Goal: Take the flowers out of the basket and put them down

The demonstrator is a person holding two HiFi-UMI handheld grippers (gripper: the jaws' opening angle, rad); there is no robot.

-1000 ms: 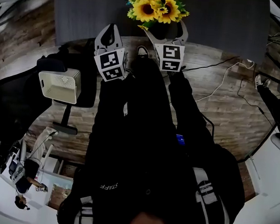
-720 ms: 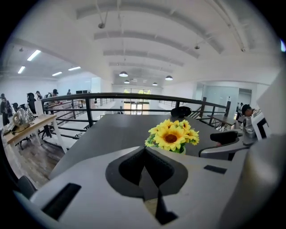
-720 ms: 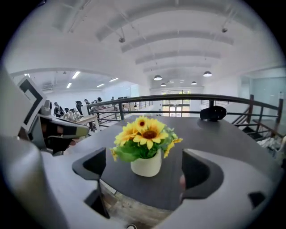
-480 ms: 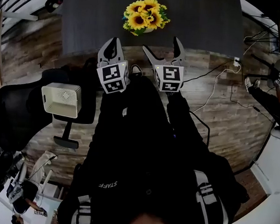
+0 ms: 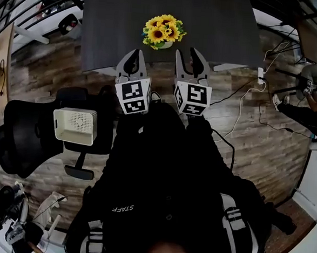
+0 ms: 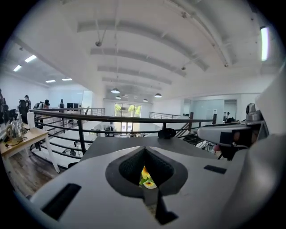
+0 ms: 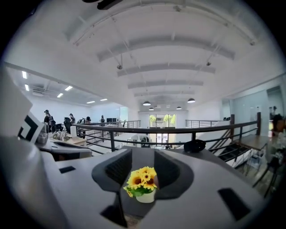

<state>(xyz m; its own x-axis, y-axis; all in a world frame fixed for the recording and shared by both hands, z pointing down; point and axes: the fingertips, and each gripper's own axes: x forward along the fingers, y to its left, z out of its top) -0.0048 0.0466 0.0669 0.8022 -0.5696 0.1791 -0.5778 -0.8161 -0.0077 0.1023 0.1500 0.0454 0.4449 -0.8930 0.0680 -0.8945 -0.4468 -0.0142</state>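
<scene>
Now | flowers (image 5: 164, 32): yellow sunflowers, white pot (image 7: 145, 197), upright | left tool (image 5: 135, 52) closed | right tool (image 5: 188, 54) just narrowed, ajar, empty

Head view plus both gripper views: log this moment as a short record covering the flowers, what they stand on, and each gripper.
flowers: yellow sunflowers, upright in a small white pot
support: dark table
basket: none visible in any view
left gripper: jaws together, empty, short of the sunflowers
right gripper: jaws have just been closing, partly apart, nothing between them, short of the sunflowers
contact: neither gripper touches the sunflowers
</scene>
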